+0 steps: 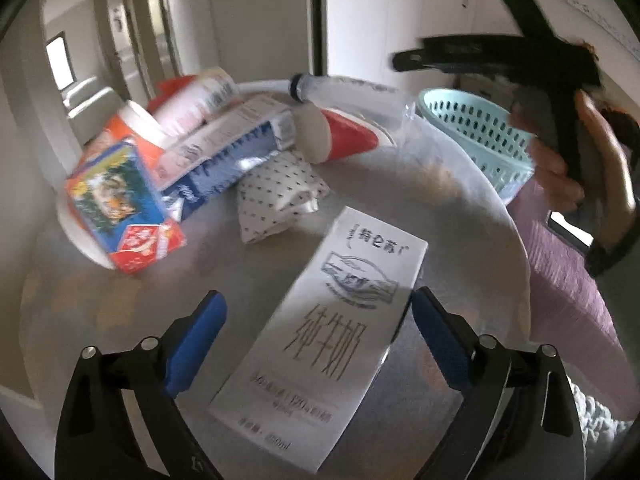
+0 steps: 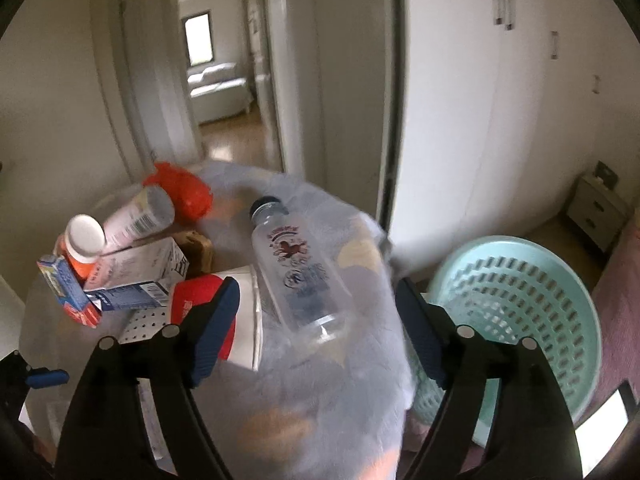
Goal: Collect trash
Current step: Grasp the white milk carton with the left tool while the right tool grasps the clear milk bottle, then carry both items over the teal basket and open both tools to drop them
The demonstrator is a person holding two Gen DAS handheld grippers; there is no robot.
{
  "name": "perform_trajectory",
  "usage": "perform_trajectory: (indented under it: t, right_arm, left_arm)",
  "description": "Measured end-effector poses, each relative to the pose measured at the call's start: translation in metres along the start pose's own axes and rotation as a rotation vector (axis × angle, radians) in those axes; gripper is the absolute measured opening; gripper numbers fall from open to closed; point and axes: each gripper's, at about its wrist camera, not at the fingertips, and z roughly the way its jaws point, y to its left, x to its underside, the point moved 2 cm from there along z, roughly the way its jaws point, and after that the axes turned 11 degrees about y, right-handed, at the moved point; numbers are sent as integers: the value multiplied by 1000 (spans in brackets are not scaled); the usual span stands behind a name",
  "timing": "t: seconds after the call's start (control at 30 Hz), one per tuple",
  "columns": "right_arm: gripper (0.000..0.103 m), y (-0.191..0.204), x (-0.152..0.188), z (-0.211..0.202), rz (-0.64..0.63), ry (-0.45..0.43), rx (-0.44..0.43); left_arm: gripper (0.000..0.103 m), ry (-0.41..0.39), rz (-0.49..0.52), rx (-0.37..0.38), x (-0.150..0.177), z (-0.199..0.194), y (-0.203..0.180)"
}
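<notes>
A white milk carton [image 1: 324,340] lies flat on the round table [image 1: 472,208], between the fingers of my open left gripper [image 1: 316,316]. Behind it is a pile of trash: a colourful box [image 1: 120,200], a blue-white carton [image 1: 224,156], a dotted packet [image 1: 280,196], a red-white cup [image 1: 340,136] and a clear plastic bottle [image 1: 352,92]. My right gripper [image 2: 316,320] is open just above the clear bottle [image 2: 300,272], empty. It also shows in the left wrist view [image 1: 404,60], raised at the upper right. A mint perforated basket [image 2: 516,316] stands on the floor right of the table.
A pink can [image 2: 136,216], an orange jar with a white lid [image 2: 82,248] and an orange bag [image 2: 180,188] lie at the table's far side. A purple bed cover [image 1: 568,280] is to the right. White wardrobes and an open doorway are behind.
</notes>
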Motion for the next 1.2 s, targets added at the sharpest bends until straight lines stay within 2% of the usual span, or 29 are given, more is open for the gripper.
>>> perform_trajectory:
  t: [0.1, 0.2, 0.33, 0.47, 0.5, 0.6, 0.83, 1.07, 1.2]
  right_arm:
    - [76, 3, -10, 25, -23, 50, -7]
    - [76, 7, -17, 42, -40, 86, -17]
    - [76, 10, -25, 63, -51, 132, -21]
    - [75, 13, -30, 80, -51, 174, -31]
    - [67, 13, -30, 82, -53, 178, -36]
    - [55, 14, -30, 84, -64, 190, -67]
    - [52, -2, -26, 52, -9, 85, -73]
    - [52, -55, -15, -13, 114, -36, -67]
    - [52, -90, 3, -42, 182, -69, -42]
  left_arm:
    - [80, 44, 6, 4, -1, 9, -3]
    - [77, 61, 14, -13, -2, 15, -7]
    - [58, 62, 4, 15, -5, 16, -8]
    - [56, 45, -27, 17, -8, 11, -3]
    - [56, 36, -42, 29, -9, 9, 0]
    - [56, 8, -73, 51, -16, 2, 6]
    - [55, -87, -98, 62, -50, -18, 0]
    - [55, -170, -35, 117, -101, -26, -35]
    - [55, -173, 3, 176, -130, -15, -62]
